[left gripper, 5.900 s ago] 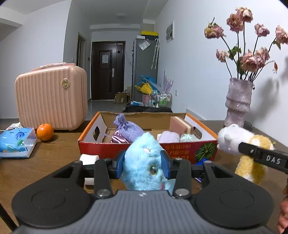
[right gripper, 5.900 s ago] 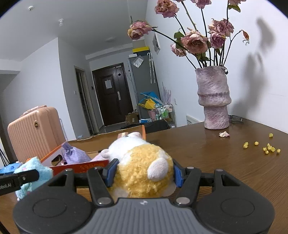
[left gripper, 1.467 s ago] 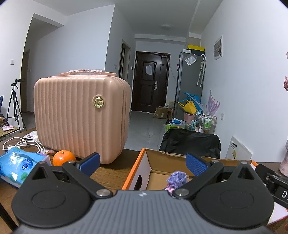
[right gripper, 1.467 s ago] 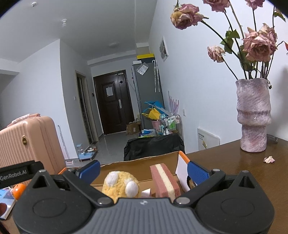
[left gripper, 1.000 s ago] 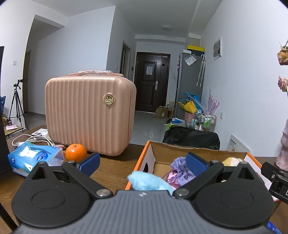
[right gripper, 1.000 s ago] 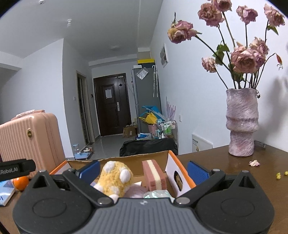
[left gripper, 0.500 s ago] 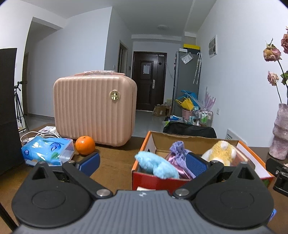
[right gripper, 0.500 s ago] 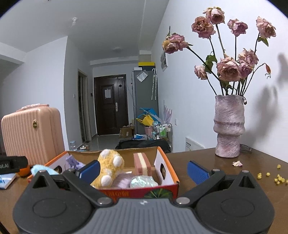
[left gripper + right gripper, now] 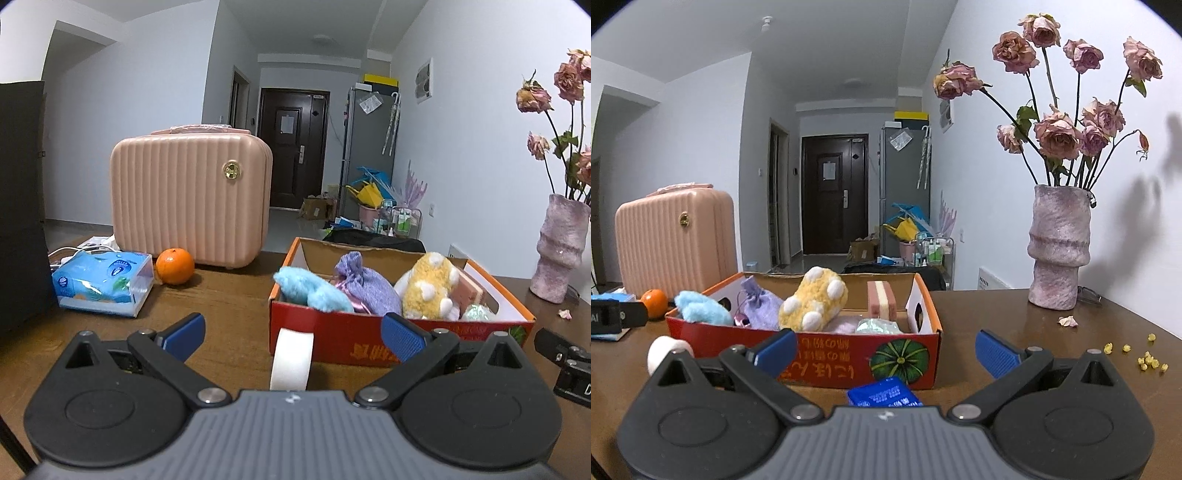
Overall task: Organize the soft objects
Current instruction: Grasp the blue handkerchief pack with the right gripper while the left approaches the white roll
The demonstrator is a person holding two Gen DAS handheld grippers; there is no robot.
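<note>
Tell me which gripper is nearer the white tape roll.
Left. The left gripper has the white tape roll between its open fingers; the right gripper is further right, with the roll beyond its left finger.

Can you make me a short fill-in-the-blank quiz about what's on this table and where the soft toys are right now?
1. The blue plush and the yellow plush both lie inside the red ____.
2. The round fruit beside the pink suitcase is an ____.
3. The left gripper and the right gripper are both ____ and hold nothing.
4. The dried roses stand in a pinkish ____.

Missing words: box; orange; open; vase
</note>
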